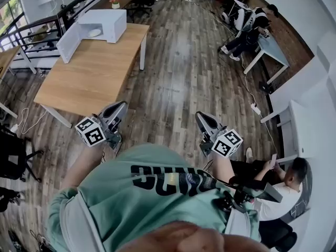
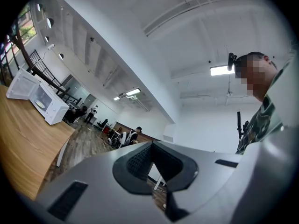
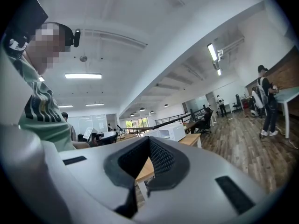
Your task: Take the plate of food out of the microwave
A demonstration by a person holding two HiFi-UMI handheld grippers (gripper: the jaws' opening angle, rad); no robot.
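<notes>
— White microwave (image 1: 105, 22) at the far end of the wooden table (image 1: 89, 80); has anything been taken out yet?

— Nothing, by the look of it; the door (image 1: 68, 42) hangs swung out to the left and the plate (image 1: 94, 33) sits inside on the oven floor; so I'd judge the opening done, and the walk up, the reach, the grip and the lift out all left to do.

— And the tongs?

— Both clenched on nothing; the left gripper (image 1: 122, 107) and the right gripper (image 1: 200, 116) are held close to the person's chest, jaws pressed together, well apart from the table.

— Which way does the plate lie?

— Flat, face up; it is round, so it has no long axis to speak of; the oven's mouth faces down the table toward its near end, so I'd expect it to come out that way; whether food is on it is too small to tell.
</notes>
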